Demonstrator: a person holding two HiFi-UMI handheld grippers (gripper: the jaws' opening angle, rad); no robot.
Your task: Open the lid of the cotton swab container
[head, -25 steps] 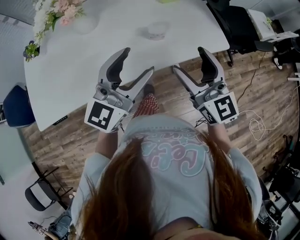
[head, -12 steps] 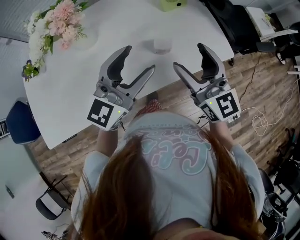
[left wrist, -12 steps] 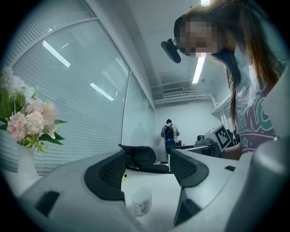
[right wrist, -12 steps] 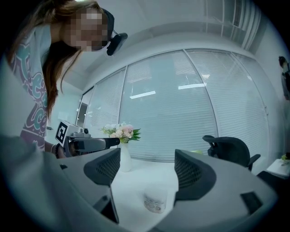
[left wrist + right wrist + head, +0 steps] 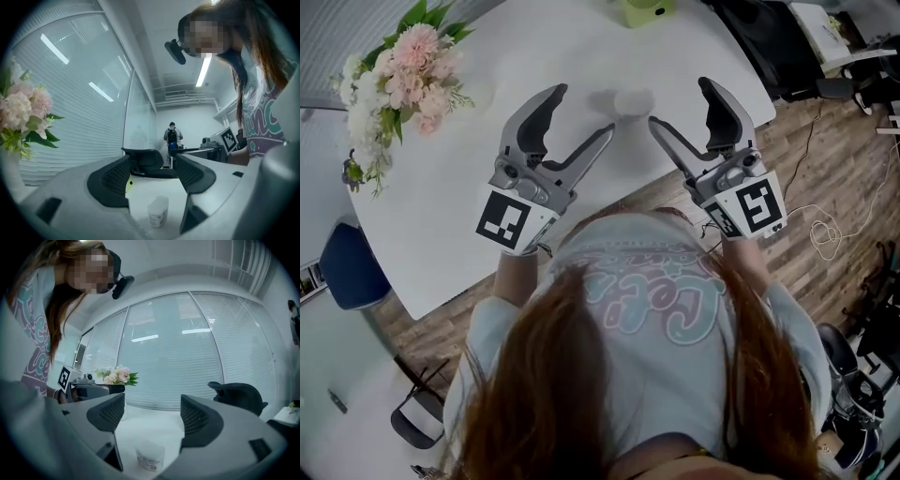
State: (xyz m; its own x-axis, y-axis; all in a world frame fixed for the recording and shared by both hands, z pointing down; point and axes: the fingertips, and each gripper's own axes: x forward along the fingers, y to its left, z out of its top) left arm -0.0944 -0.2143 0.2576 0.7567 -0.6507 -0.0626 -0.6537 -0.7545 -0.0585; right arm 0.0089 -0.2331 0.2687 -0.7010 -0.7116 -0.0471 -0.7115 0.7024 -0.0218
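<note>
The left claw (image 5: 581, 111) and the right claw (image 5: 679, 103) are held side by side above the near edge of the white worktop (image 5: 469, 187), each in one of the person's hands, and both hang in the air without touching anything. Each claw has its jaws spread wide apart with nothing gripped between them. The cotton swab container (image 5: 630, 101), a small pale tub, stands upright on the worktop just beyond the two claws, in the gap between them and apart from both; from the head view it is blurred and faint against the white surface. In the left claw view the container (image 5: 158, 212) shows low down between the open jaws, further along the worktop and clear of both pads, with print on its side that is too small to read. In the right claw view it (image 5: 150, 455) also sits low between the open jaws, slightly left of the middle, untouched. A bunch of pink and white flowers (image 5: 398, 80) with green leaves stands at the far left corner of the worktop, well apart from the container. A small yellow-green object (image 5: 645, 9) lies at the far edge, beyond the container. A black office chair (image 5: 147, 161) stands past the end of the worktop, and a second person (image 5: 172, 136) stands far off in the room behind it. Beside the worktop a pale cable (image 5: 820, 234) lies looped on the wooden floor (image 5: 825, 178), to the right of the right claw
</note>
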